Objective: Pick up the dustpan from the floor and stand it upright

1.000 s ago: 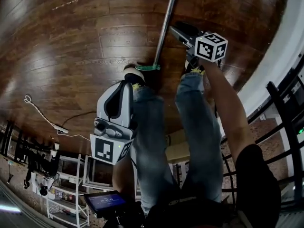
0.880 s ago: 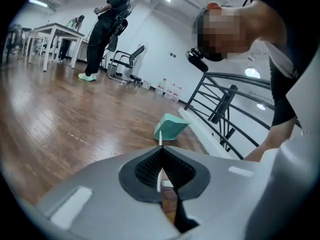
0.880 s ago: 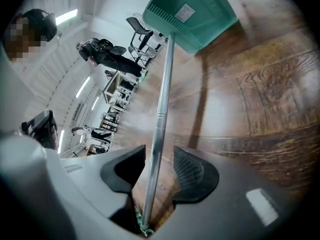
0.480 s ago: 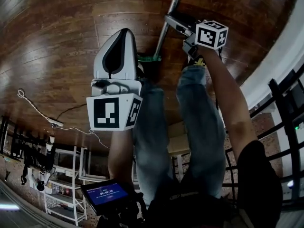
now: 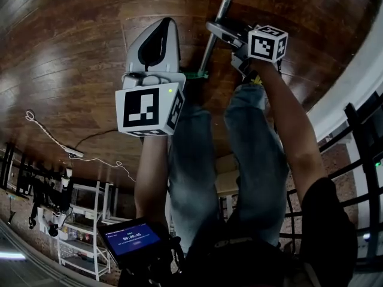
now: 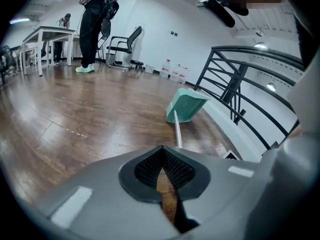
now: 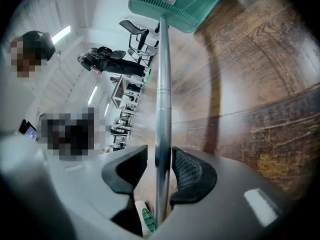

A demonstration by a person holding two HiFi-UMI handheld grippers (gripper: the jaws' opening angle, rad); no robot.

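Note:
The dustpan lies on the wood floor, its green pan point(image 6: 186, 105) far from me and its metal pole point(image 5: 218, 20) running back to a green end cap point(image 5: 196, 75) by my feet. My right gripper point(image 5: 215, 30) straddles the pole point(image 7: 162, 84). Its jaws point(image 7: 160, 156) are closing: the right pad meets the metal and a thin gap shows at the left pad. The pan point(image 7: 175, 1) appears at the top of the right gripper view. My left gripper point(image 5: 163, 23) hovers left of the pole, its jaws point(image 6: 162, 151) shut on nothing.
A black railing point(image 6: 240, 79) on a white ledge runs along the right. An office chair point(image 6: 125, 46), a table point(image 6: 47, 34) and a standing person point(image 6: 92, 24) are at the far side. A white cable and power strip point(image 5: 72, 154) lie on the floor at left.
My left gripper has swung forward from beside my leg to a spot beside the pole. The right gripper has stayed at the pole, shifting only slightly.

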